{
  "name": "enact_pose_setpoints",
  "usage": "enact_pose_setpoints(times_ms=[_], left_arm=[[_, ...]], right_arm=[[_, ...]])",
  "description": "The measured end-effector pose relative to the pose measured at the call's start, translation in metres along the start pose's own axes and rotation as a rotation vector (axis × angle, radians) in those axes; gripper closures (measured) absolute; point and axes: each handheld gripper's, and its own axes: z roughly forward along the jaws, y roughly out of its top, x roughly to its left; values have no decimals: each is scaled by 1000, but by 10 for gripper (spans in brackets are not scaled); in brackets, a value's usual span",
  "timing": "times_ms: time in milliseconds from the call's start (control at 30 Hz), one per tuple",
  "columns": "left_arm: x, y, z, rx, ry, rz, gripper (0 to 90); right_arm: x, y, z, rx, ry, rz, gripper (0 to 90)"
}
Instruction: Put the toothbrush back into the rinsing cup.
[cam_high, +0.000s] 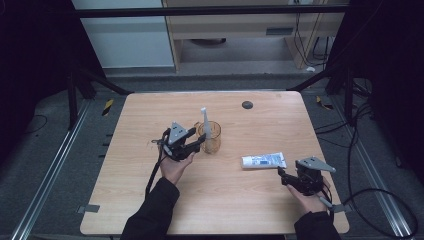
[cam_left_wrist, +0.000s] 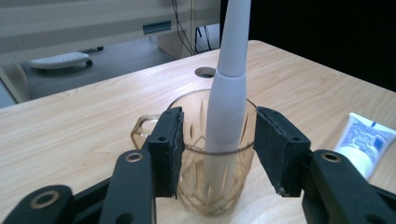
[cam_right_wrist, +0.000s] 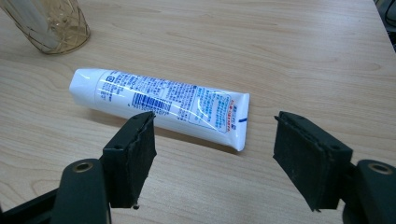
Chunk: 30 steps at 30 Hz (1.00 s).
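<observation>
**Tall brush, light cup: a tip-over waiting to happen**

Wooden table (cam_high: 150, 200) under dim light. Nearest, the right gripper (cam_right_wrist: 212, 154) hangs spread, nothing between its jaws, just short of the toothpaste tube (cam_right_wrist: 163, 105) lying flat. Farther off, the left gripper (cam_left_wrist: 217, 149) stands spread around the glass cup (cam_high: 210, 137), its pads apparently clear of the glass. A sideways nudge could topple the cup and its upright toothbrush (cam_left_wrist: 226, 102).

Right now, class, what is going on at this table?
A person holds a two-jaw gripper in each hand. The left gripper stands open on either side of an amber glass mug with a white toothbrush upright in it, its pads not pressing. The right gripper is open too, just short of a toothpaste tube lying flat on the wooden table.
</observation>
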Motion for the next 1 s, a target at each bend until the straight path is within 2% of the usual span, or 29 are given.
enact_pose_setpoints(times_ms=[133,167,200,367,433,500,533,600,633,667,700,767,800,833,867,1000], left_arm=[[0,-1,-8,26,8,4,496],[1,-2,-15,56,31,35,496],[1,-2,-15,56,31,35,496],[9,-7,-36,93,69,67,477],[16,-14,-55,103,97,80,461],[18,-16,-59,107,103,79,449],[24,-25,-71,118,120,80,443],[27,-32,-80,128,131,81,438],[27,-32,-80,128,131,81,436],[31,-40,-89,144,146,72,435],[31,-40,-89,144,146,72,435],[37,-53,-103,166,156,59,435],[37,-53,-103,166,156,59,435],[39,-58,-107,170,164,45,434],[43,-68,-114,174,164,12,434],[48,-76,-122,188,175,-17,442]], right_arm=[[0,1,-1,-5,0,3,294],[-1,1,-2,-11,-2,1,294],[-1,1,-2,-11,-2,1,294],[-2,3,-5,-13,-3,5,296],[-2,4,-5,-13,3,14,306],[-2,4,-6,-11,6,18,312],[-3,5,-5,-11,1,10,319],[-3,6,-6,-12,-2,10,325],[-4,7,-6,-13,-4,10,332],[-4,8,-7,-16,-2,12,341],[-4,8,-7,-16,-2,12,341],[-5,11,-7,-17,-6,12,362],[-6,13,-7,-21,-8,8,372],[-7,15,-6,-24,-9,8,380],[-8,16,-5,-25,-10,13,386],[-11,21,-2,-26,-13,24,415]])
